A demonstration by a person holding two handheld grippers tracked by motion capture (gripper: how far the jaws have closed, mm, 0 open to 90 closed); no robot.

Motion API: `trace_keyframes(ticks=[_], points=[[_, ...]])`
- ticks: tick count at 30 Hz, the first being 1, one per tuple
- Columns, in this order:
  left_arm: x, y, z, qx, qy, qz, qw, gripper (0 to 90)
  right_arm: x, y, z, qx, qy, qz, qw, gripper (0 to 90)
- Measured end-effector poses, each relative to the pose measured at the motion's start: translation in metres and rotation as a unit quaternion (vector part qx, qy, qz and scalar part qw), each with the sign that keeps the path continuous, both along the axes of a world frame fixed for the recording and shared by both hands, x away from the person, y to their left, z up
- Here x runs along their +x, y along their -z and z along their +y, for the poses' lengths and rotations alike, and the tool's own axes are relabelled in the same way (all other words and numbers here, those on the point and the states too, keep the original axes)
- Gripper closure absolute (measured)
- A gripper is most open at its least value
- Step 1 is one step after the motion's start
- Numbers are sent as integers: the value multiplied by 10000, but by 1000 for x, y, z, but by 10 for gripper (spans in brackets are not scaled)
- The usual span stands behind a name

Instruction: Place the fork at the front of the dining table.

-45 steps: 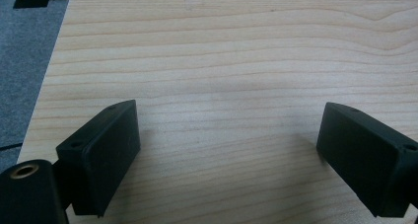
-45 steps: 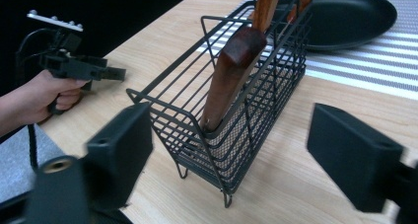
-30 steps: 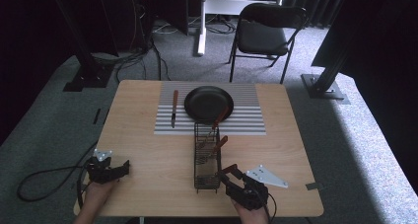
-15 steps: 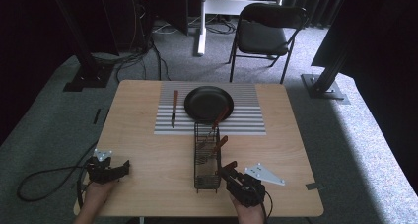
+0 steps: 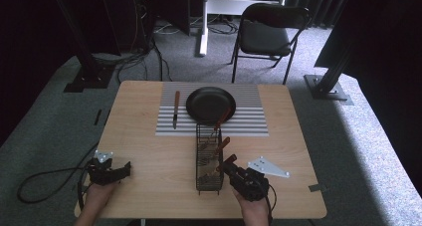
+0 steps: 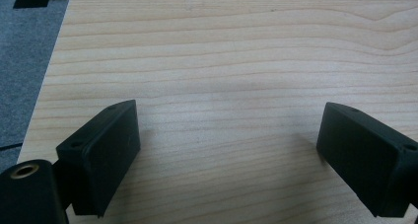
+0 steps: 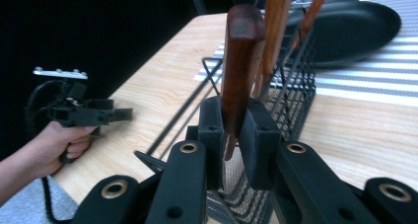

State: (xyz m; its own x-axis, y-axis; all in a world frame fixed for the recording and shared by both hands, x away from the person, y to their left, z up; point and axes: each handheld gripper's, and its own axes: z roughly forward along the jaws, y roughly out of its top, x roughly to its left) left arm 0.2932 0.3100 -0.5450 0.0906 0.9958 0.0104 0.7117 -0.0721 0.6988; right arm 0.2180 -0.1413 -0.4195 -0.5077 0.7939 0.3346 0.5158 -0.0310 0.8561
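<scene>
— What sits farthest left of the wire basket (image 5: 209,159)?

— The left gripper (image 5: 123,169), held by a hand at the near left corner of the wooden table (image 5: 149,151), well apart from the basket. In the left gripper view its jaws stand wide apart over bare wood with nothing between them, so it is released.

— And moving toward the basket?

— Beyond it and to its left, a knife with a brown handle (image 5: 175,108) lies on the striped mat (image 5: 249,119), pointing toward the near edge. The black frying pan (image 5: 211,104) rests on the same mat, just behind the basket's far end, with its handle reaching toward the basket.

— The basket itself?

— It stands upright at the middle of the table, its far end just touching the mat. Wooden-handled utensils stick up out of it and lean to the right.

— And to the basket's right?

— The right gripper (image 5: 228,165) is just beside its near right side. Its jaws have just been closing, and in the right gripper view they are clenched on a dark wooden handle (image 7: 240,66), which stands upright between the pads, its lower end in the basket. Two lighter handles (image 7: 276,31) rise close behind it.
</scene>
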Motion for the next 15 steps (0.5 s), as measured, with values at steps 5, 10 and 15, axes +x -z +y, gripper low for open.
trace_keyframes(ticks=[5,10,15], points=[[0,0,0,-1,0,0,10000,92,-4,-19,-4,18,-85,-261,9996,806],[0,0,0,-1,0,-11,10000,92,-7,-34,-8,110,-177,-422,9989,807],[0,0,0,-1,0,-11,10000,92,-17,-67,-20,195,-315,-811,9960,807]])
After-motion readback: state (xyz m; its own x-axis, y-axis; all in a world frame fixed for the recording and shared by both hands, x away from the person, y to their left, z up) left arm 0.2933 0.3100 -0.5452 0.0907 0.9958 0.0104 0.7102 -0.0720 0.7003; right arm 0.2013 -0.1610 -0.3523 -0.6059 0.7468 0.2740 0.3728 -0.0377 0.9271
